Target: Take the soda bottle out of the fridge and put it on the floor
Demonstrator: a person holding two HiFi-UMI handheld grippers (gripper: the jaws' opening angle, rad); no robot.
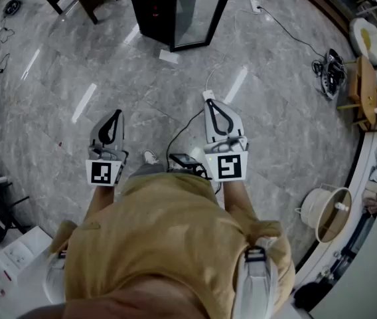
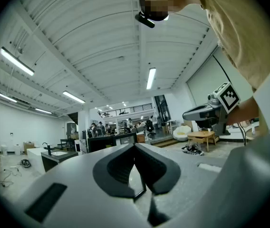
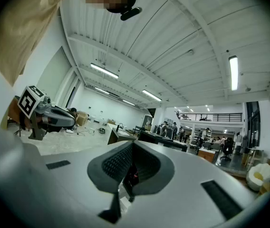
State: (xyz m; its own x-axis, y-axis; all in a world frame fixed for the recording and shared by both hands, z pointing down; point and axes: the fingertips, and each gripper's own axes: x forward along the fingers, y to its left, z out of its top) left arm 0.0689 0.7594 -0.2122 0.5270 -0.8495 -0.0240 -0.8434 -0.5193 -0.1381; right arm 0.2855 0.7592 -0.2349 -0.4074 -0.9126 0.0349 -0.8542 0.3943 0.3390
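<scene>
Grey floor (image 1: 281,118), left tool (image 1: 116,114), right tool (image 1: 209,101), both closed

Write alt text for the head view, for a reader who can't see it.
Seen from above, a person holds the left hand-held gripper and right hand-held gripper level over a grey marble floor, both shut and empty. A black glass-fronted fridge stands ahead, apart from them.
</scene>
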